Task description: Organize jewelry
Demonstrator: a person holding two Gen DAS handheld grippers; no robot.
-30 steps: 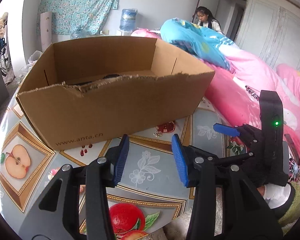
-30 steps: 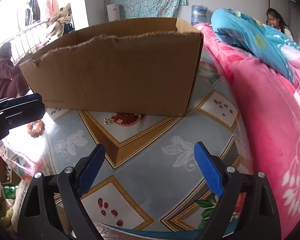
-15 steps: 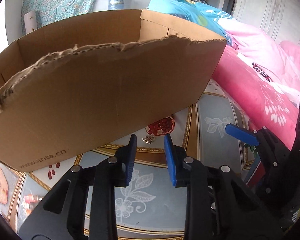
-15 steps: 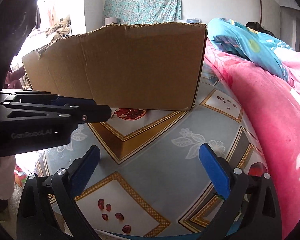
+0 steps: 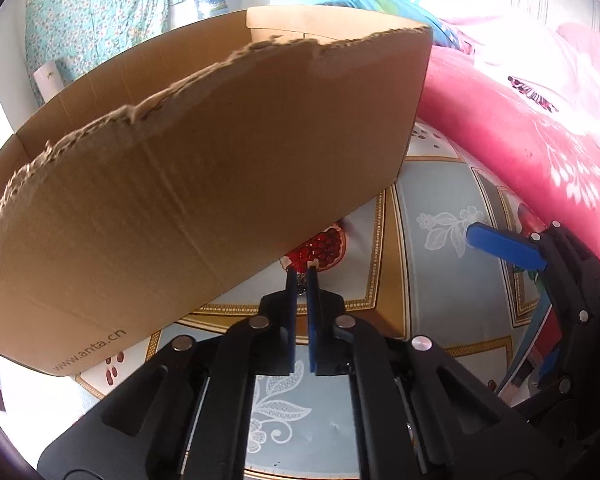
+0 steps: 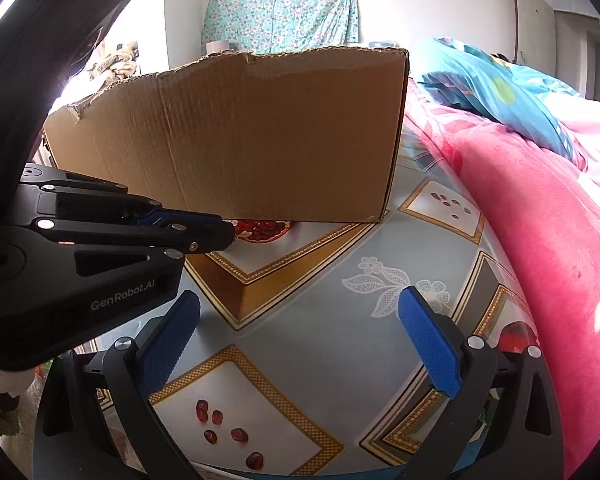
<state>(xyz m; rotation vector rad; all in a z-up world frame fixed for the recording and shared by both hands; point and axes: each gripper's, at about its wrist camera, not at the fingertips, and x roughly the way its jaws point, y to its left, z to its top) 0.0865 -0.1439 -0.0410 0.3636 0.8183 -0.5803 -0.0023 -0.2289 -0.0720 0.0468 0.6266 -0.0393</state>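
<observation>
A large open cardboard box (image 5: 204,184) with a torn front rim stands on the patterned tablecloth (image 5: 432,248); it also shows in the right wrist view (image 6: 260,136). My left gripper (image 5: 301,272) is low on the cloth at the foot of the box's front wall, its blue pads nearly closed on the spot where a small silvery jewelry piece lay; the piece is hidden between them. In the right wrist view the left gripper (image 6: 230,236) reaches in from the left. My right gripper (image 6: 296,320) is open and empty, to the right and behind.
A pink quilt (image 6: 540,240) and a blue quilt (image 6: 488,84) border the table on the right. The tablecloth (image 6: 320,320) has printed pomegranate pictures (image 6: 262,229). The box fills the left and back of the table.
My left gripper has moved forward and down to the foot of the box and its jaws have closed from wide to nearly shut around the small silvery piece. The right gripper has stayed open.
</observation>
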